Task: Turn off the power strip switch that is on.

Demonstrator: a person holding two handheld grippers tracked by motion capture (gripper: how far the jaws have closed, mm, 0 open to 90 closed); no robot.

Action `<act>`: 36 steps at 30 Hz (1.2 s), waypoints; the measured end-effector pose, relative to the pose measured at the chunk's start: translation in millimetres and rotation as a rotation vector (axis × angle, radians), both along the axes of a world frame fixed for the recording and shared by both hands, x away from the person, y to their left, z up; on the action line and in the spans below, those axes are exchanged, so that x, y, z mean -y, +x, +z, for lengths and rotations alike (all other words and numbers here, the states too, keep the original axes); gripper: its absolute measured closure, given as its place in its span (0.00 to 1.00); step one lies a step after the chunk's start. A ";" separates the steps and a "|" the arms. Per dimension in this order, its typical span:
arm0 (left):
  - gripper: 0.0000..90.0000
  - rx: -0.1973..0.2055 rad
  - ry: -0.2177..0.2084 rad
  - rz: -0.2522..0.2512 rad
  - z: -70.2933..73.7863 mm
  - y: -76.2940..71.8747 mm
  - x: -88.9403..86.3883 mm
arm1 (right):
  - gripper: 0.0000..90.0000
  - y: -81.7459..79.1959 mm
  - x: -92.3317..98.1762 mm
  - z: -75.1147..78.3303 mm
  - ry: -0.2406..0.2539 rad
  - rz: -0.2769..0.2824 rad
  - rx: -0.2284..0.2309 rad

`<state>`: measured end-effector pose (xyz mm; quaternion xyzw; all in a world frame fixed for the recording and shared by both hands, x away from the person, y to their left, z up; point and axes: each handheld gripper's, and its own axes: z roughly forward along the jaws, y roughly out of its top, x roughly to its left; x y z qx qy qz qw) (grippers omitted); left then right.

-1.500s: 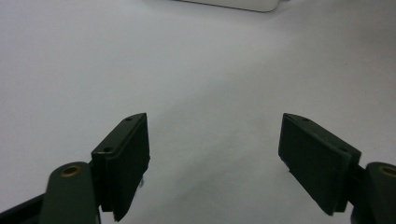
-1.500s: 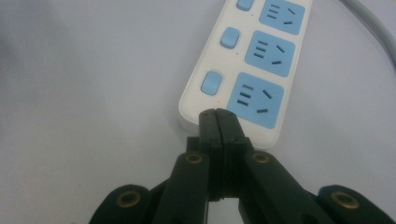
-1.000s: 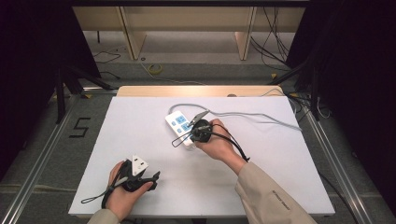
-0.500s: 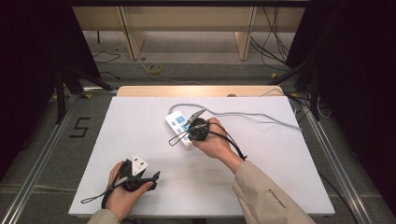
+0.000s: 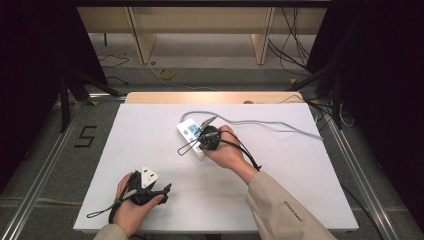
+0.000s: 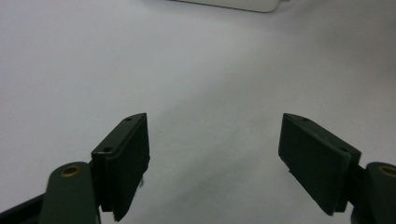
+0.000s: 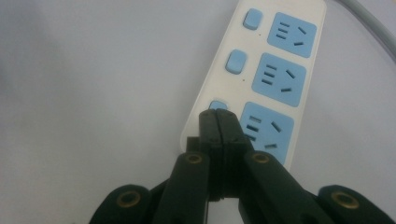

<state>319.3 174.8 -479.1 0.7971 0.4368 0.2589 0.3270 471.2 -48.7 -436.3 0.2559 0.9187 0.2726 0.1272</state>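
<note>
A white power strip [image 5: 191, 138] with blue sockets and blue switch buttons lies mid-table, its grey cable [image 5: 280, 125] trailing to the right. My right gripper [image 7: 217, 116] is shut, jaws pressed together with nothing between them, and its tips rest at the nearest blue button [image 7: 217, 105] of the power strip [image 7: 261, 79]. In the high view the right gripper [image 5: 207, 137] sits over the strip's near end. My left gripper [image 5: 152, 190] rests near the table's front left edge, and its jaws stand wide open over bare white table, with the left gripper [image 6: 215, 144] holding nothing.
The white table top [image 5: 150, 125] extends all around the strip. A wooden edge [image 5: 210, 96] borders the far side. Cables lie on the floor beyond the table. A corner of the power strip [image 6: 233, 4] shows at the top of the left gripper view.
The right hand has shifted slightly over the power strip's near end. The left hand has stayed put.
</note>
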 end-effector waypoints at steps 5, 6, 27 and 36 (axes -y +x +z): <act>0.27 0.002 -0.004 0.002 -0.2 0.1 0.5 | 1.00 1.2 -2.4 -0.7 0.007 0.003 -0.004; 0.27 0.001 -0.001 -0.001 0.1 0.0 0.3 | 1.00 1.2 -2.9 -0.4 0.004 0.002 -0.007; 0.27 0.003 -0.003 -0.004 0.0 0.5 0.7 | 1.00 10.7 -7.3 -4.6 -0.003 -0.018 -0.022; 0.27 0.005 -0.005 -0.003 0.2 0.5 0.9 | 1.00 12.9 -10.0 -5.6 -0.004 -0.025 -0.025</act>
